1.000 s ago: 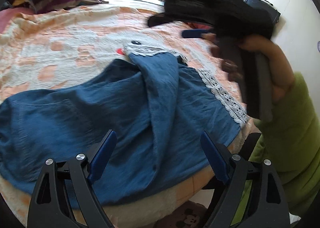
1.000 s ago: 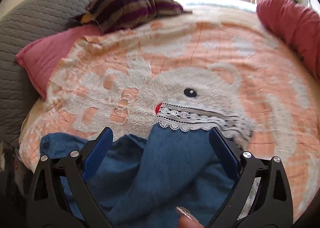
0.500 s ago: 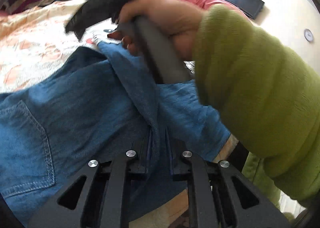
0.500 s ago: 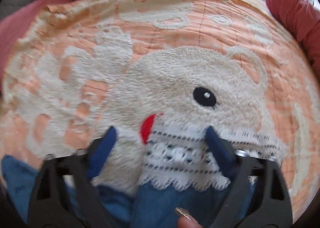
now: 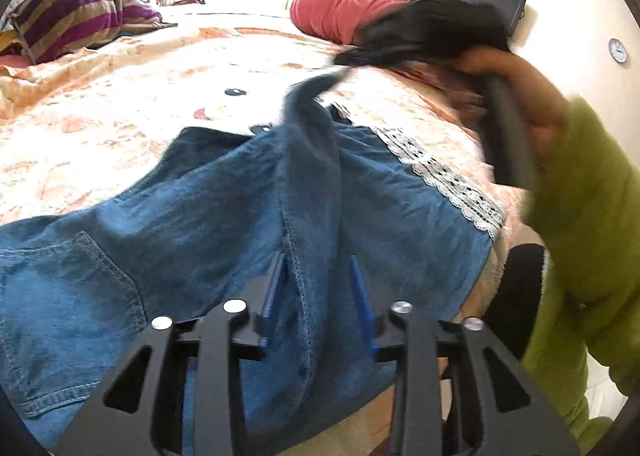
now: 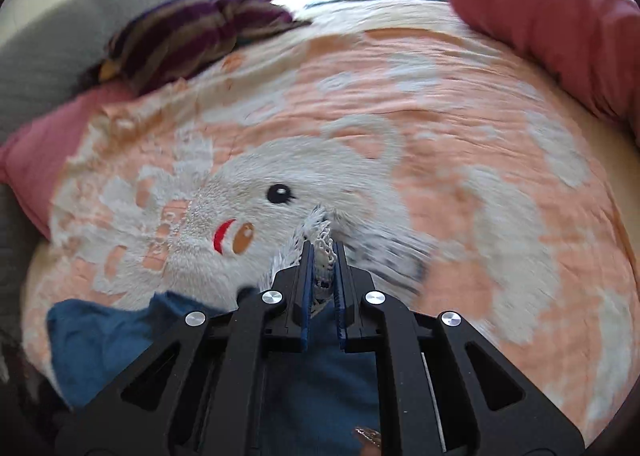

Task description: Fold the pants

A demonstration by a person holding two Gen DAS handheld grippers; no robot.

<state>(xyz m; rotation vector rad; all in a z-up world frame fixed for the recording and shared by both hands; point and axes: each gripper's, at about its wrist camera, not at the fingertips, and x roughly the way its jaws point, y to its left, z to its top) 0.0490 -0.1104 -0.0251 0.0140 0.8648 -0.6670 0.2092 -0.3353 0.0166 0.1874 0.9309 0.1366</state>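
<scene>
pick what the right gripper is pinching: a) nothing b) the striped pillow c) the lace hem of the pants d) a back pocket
c: in the right wrist view the right gripper has its blue pads closed on the white lace hem of the pants, lifted off the blanket.

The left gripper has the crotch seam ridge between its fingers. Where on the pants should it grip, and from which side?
Grip the raised fold along the crotch seam of the pants, coming from the near bed edge. That ridge stands up off the bedspread between the left gripper pads, whose jaws are opening. The right gripper is shut on the lace hem.
</scene>
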